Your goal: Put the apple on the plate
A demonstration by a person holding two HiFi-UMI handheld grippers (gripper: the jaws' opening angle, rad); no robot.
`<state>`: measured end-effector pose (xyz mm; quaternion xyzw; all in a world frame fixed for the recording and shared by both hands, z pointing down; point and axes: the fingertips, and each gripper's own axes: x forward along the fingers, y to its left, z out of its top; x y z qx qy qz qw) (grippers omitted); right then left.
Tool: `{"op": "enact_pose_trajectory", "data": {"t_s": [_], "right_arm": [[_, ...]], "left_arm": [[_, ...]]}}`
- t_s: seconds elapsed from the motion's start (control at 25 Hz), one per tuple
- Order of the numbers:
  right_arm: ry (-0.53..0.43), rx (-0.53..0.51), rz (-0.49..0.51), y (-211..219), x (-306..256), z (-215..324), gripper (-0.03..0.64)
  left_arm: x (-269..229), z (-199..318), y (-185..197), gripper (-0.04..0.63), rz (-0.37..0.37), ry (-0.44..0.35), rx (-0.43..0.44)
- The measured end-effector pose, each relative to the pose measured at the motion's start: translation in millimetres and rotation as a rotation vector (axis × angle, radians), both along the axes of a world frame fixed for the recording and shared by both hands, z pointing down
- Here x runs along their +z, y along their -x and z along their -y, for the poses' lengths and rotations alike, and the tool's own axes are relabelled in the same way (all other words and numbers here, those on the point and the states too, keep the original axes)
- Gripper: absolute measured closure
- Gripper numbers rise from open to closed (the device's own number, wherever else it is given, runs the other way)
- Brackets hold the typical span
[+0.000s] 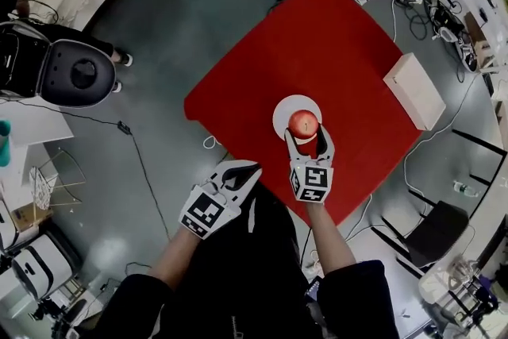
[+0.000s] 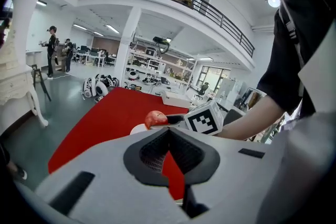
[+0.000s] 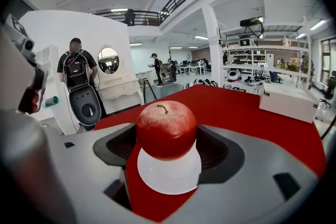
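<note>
above the white plate (image 1: 283, 112), the right claw (image 1: 305, 140) grips the apple (image 1: 303, 124).

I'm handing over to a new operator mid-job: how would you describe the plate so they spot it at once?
A large red mat lies on the grey floor. Near its middle, beneath the apple held in the right tool, sits the plate. It is round and plain white, unlike the rectangular white box at the mat's edge.

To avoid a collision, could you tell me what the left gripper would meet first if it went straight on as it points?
Probably the right gripper, holding the apple above the plate; depth is unclear, so possibly the red mat instead.
</note>
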<state>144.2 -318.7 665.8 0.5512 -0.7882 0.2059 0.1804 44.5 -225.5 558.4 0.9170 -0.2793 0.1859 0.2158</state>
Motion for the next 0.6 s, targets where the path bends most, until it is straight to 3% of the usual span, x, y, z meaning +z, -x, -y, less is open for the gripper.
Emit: {"op": "enact_pose_trajectory", "data": {"t_s": [0.6], "right_arm": [[0.128, 0.028, -0.044, 6, 57, 9, 0.269]], "left_arm": [[20, -12, 38, 0.589, 0.016, 0.058, -0.119]]}}
